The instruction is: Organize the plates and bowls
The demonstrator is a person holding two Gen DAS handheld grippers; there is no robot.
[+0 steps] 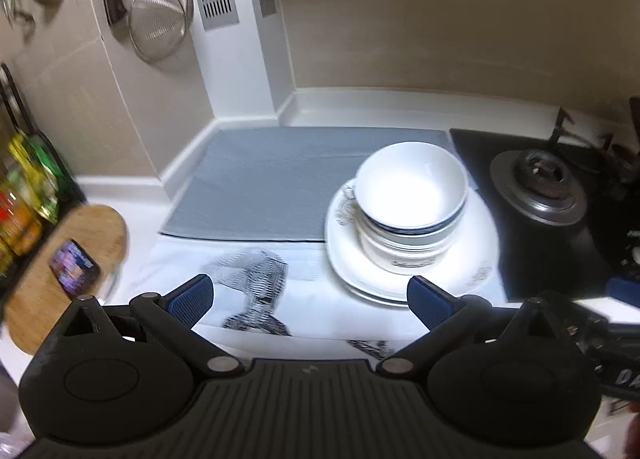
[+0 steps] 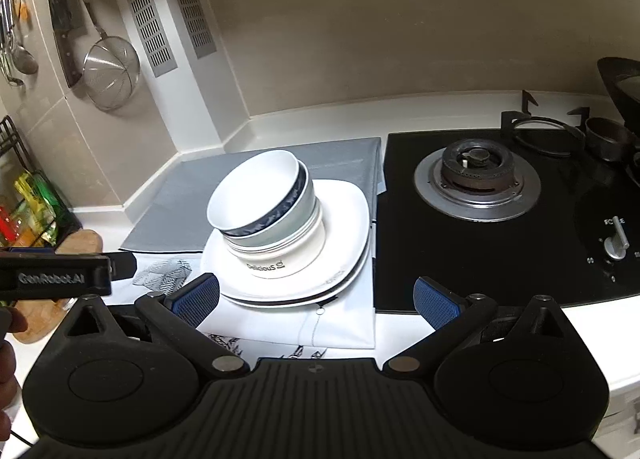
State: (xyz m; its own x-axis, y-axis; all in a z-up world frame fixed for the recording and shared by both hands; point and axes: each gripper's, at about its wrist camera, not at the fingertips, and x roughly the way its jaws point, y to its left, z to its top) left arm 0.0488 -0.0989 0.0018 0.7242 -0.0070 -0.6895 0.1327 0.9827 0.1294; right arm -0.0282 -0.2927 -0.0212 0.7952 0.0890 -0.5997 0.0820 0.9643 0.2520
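Observation:
A stack of white bowls (image 1: 412, 195) (image 2: 256, 195) with blue and grey bands sits nested on a stack of white square plates (image 1: 348, 247) (image 2: 344, 219) at the counter's middle. The top bowl leans a little in the right wrist view. My left gripper (image 1: 310, 299) is open and empty, low in front and left of the stack. My right gripper (image 2: 316, 297) is open and empty, just in front of the plates. The left gripper's body (image 2: 56, 277) shows at the left in the right wrist view.
A grey mat (image 1: 272, 179) (image 2: 192, 195) lies behind the stack, printed white paper (image 1: 248, 279) in front. A black gas hob (image 2: 480, 179) (image 1: 540, 187) lies to the right. A wooden board (image 1: 60, 259), bottles (image 1: 28, 187), a hanging strainer (image 1: 160, 19) and knife are left.

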